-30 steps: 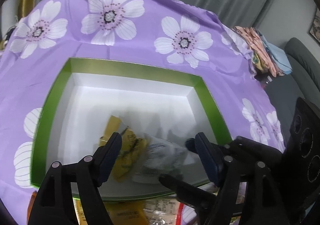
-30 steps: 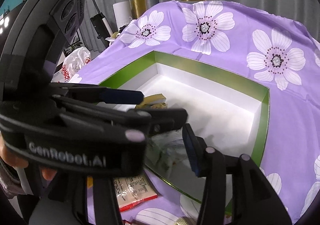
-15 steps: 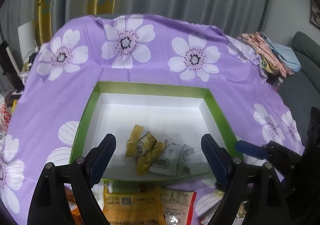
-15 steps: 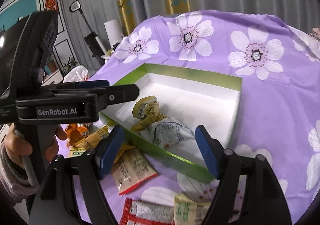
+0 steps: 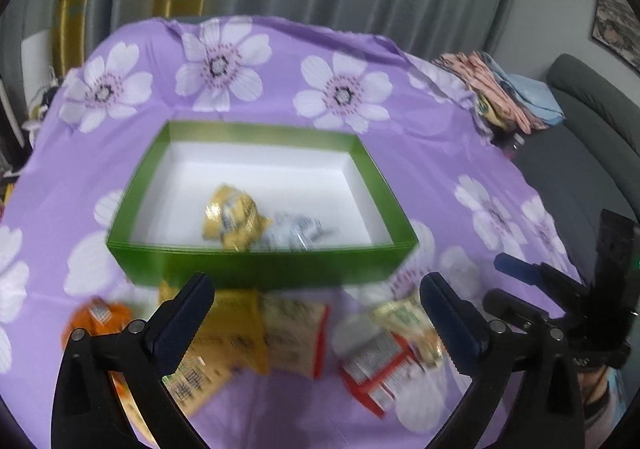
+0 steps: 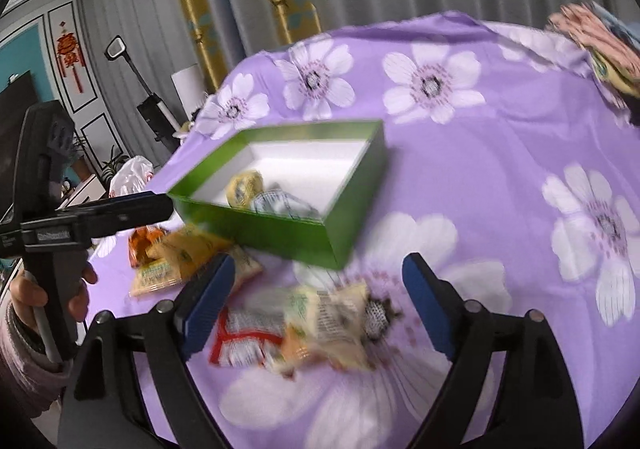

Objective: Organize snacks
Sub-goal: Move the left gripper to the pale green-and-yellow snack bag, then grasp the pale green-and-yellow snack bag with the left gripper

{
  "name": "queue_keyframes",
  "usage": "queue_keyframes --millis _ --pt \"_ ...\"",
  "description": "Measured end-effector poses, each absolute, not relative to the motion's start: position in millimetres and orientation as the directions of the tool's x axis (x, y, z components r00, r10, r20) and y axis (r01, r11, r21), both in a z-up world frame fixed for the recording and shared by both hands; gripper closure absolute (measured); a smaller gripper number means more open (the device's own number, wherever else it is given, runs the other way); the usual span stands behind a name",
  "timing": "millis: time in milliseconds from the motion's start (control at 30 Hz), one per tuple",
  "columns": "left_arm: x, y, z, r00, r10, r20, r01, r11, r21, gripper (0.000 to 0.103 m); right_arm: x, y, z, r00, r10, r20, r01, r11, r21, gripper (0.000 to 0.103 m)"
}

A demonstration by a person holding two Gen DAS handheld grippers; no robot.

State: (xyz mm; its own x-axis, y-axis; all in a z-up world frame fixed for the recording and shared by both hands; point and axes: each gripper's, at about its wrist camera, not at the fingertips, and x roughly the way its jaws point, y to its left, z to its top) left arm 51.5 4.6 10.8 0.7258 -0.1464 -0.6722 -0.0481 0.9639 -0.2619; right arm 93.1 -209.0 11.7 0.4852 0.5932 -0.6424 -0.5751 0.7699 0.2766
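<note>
With both tools opening and empty, I see loose snack packets lying on the tabletop just on my side of the green box; my right tool hangs over the white-and-red one, its long axis crosswise to the jaws, while the left tool stands over the yellow ones.

No legible text on the blurred snack packets

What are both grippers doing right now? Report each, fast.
Left gripper: jaws opening, nothing between them.
Right gripper: jaws opening, nothing held; snack packets lie on the cloth below.
</note>
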Motion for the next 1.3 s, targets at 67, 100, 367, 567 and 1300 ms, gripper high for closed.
queue_keyframes --millis 67,100,367,567,1300 --pt "45.1 -1.7 2.1 0.703 -0.196 -0.684 -0.033 0.951 -0.307 0.001 88.8 -216.1 1.8 0.466 0.593 -0.657 -0.568 0.769 0.292 0.017" --pt "42.8 -4.7 -2.1 0.693 -0.22 -0.687 -0.029 0.943 -0.331 0.001 86.9 -218.5 -3.2 0.458 0.594 -0.661 -0.567 0.768 0.298 0.017" --pt "38.7 -36.8 -34.6 0.609 -0.351 -0.711 -0.031 0.885 -0.464 0.001 85.8 -221.4 -29.0 0.404 0.629 -0.664 -0.569 0.741 0.357 0.017" --pt "57.3 -60.0 -25.7 0.597 -0.39 -0.701 0.014 0.879 -0.478 0.001 84.7 -208.1 -39.8 0.342 0.649 -0.68 -0.617 0.701 0.359 0.024" --pt "104.4 -86.5 -61.4 0.443 -0.455 -0.772 0.013 0.865 -0.502 0.035 91.7 -198.2 -51.5 0.278 0.68 -0.679 -0.59 0.678 0.438 0.046"
